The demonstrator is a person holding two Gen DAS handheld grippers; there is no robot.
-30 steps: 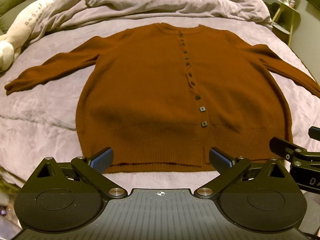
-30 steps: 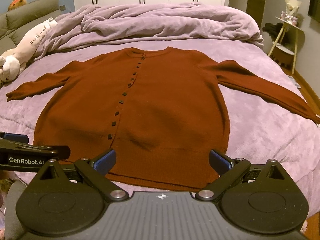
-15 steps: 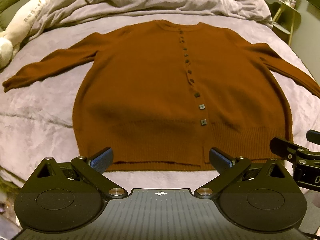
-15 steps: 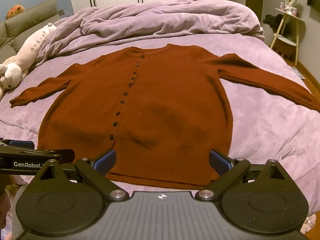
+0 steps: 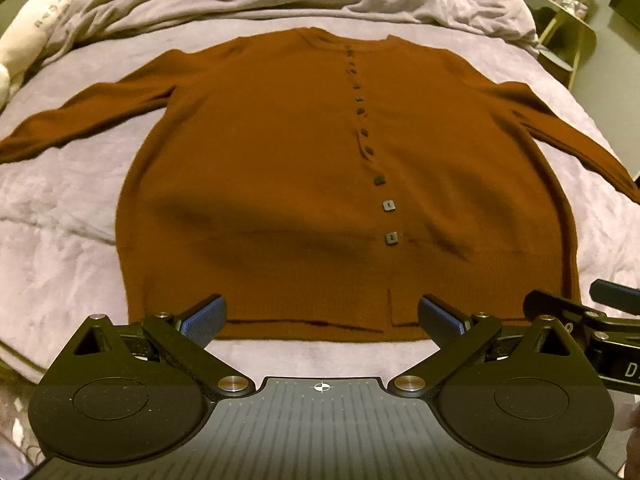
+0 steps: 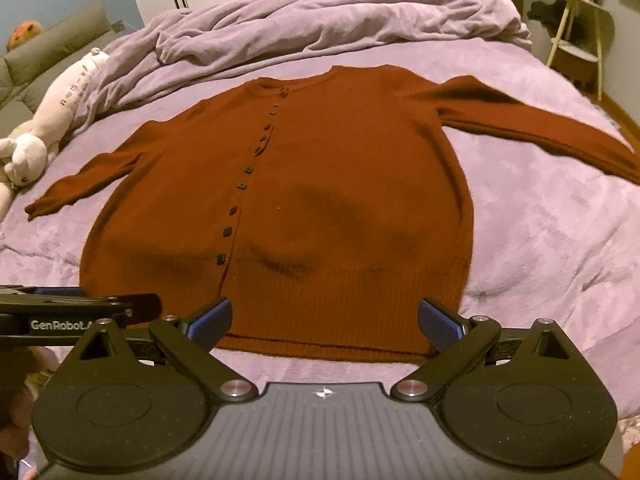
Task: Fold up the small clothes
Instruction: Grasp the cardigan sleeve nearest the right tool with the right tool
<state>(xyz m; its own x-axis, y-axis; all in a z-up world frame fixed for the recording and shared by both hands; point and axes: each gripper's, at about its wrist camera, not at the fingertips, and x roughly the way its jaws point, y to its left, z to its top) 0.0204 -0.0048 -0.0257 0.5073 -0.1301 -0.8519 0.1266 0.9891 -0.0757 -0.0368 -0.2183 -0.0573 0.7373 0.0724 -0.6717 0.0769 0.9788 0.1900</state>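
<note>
At the far left, a plush toy is lying on the purple bedspread, well apart from the garment. Moving right, the rust-brown cardigan is lying flat and face up on the bedspread, buttoned, with its left sleeve stretching out toward the plush toy. I am holding my left gripper just short of the ribbed hem, its jaws spread wide and gripping nothing; the blue pads are sitting over the hem's left half without pinching the fabric. The button row is running up the middle to the collar. Further right, I am holding my right gripper released as well, its jaws wide apart and framing the hem's right half. The right sleeve is extending outward across the bedspread. A rumpled duvet is bunching behind the collar, and a small side table is standing at the far right.
</note>
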